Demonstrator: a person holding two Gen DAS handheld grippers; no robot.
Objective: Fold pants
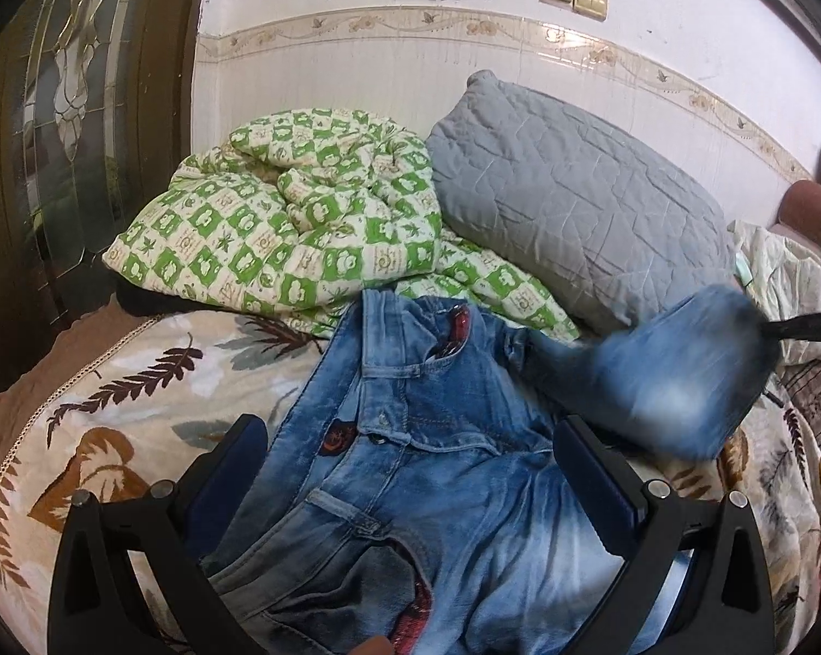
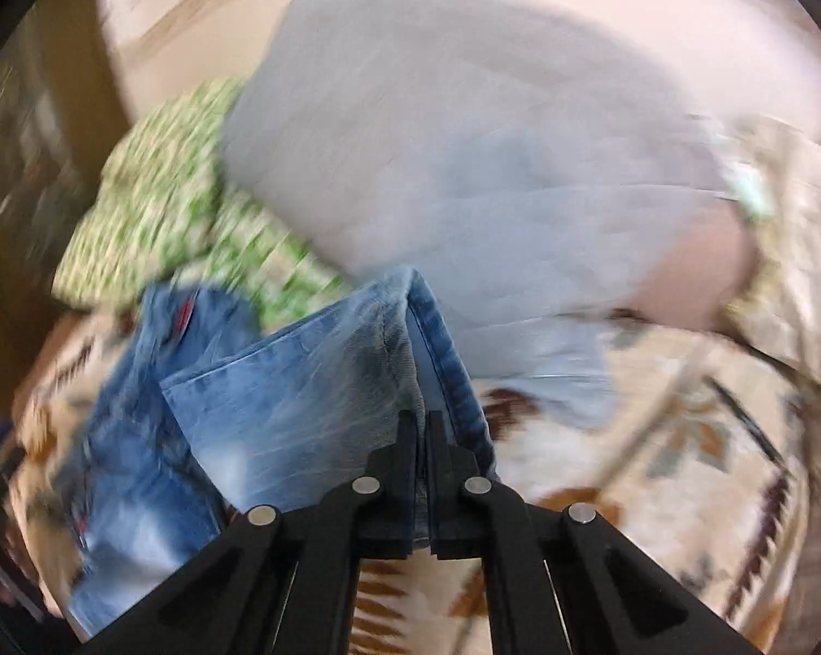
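Observation:
Faded blue jeans (image 1: 438,436) lie on the bed with the waistband and fly toward the far side. My left gripper (image 1: 410,436) is open, its fingers standing either side of the upper part of the jeans, holding nothing. My right gripper (image 2: 420,420) is shut on the jeans' leg end (image 2: 388,338) and holds it lifted above the bed. The view is motion-blurred. In the left wrist view the lifted leg (image 1: 678,376) shows blurred at the right, with the right gripper (image 1: 776,327) dark behind it.
The bed has a leaf-patterned blanket (image 1: 137,382). A green checked quilt (image 1: 301,229) and a grey quilted pillow (image 1: 574,207) lie at the far side by the tiled wall (image 1: 356,82). A dark wooden door (image 1: 55,136) stands at the left.

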